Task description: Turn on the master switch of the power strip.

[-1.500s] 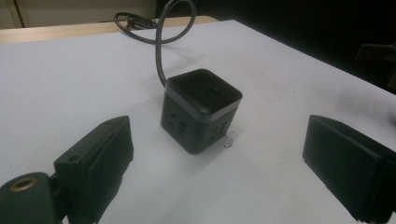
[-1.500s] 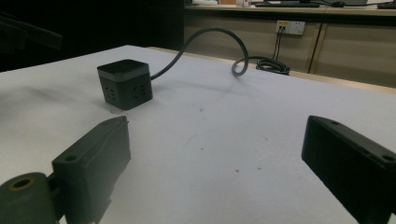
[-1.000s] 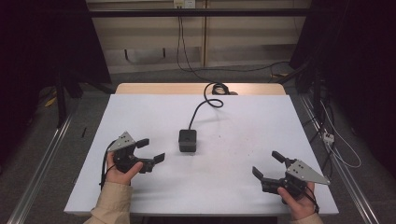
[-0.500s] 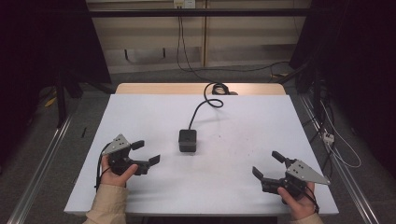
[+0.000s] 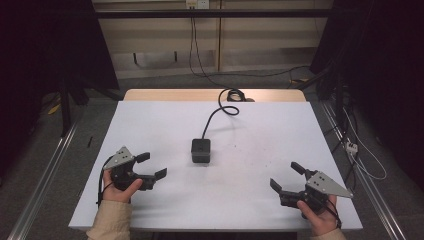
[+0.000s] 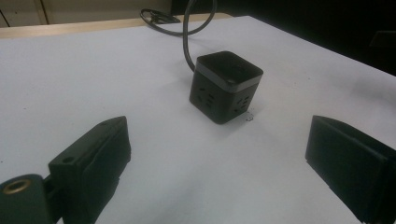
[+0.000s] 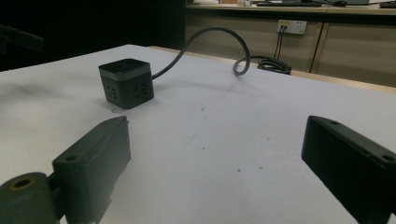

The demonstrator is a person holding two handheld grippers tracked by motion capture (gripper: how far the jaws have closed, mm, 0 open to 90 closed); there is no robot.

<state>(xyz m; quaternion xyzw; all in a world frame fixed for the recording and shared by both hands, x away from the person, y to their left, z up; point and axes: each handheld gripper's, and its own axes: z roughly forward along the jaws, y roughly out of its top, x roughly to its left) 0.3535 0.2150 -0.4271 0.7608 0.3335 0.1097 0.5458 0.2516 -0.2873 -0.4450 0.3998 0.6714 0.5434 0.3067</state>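
Observation:
A black cube power socket [image 5: 200, 150] sits near the middle of the white table [image 5: 260, 130]; its black cable [image 5: 215, 116] curls toward the far edge. The cube [image 6: 225, 85] lies ahead of my left gripper's wide-apart jaws, and the same cube [image 7: 126, 82] shows far left in the right gripper view. My left gripper [image 5: 151, 165] is open near the front left of the table, held in a hand, with nothing between its fingers. At the front right, my right gripper [image 5: 286, 176] stands open and holds nothing.
The cable's coil [image 5: 234, 95] rests on the wooden strip at the table's far edge. Wall sockets [image 7: 290, 26] and cabinets stand behind. Metal rails [image 5: 42, 170] run along the floor on both sides. Small dark specks mark the table top.
My left gripper has moved back toward the front left of the table and a little away from the cube. The right gripper has stayed still.

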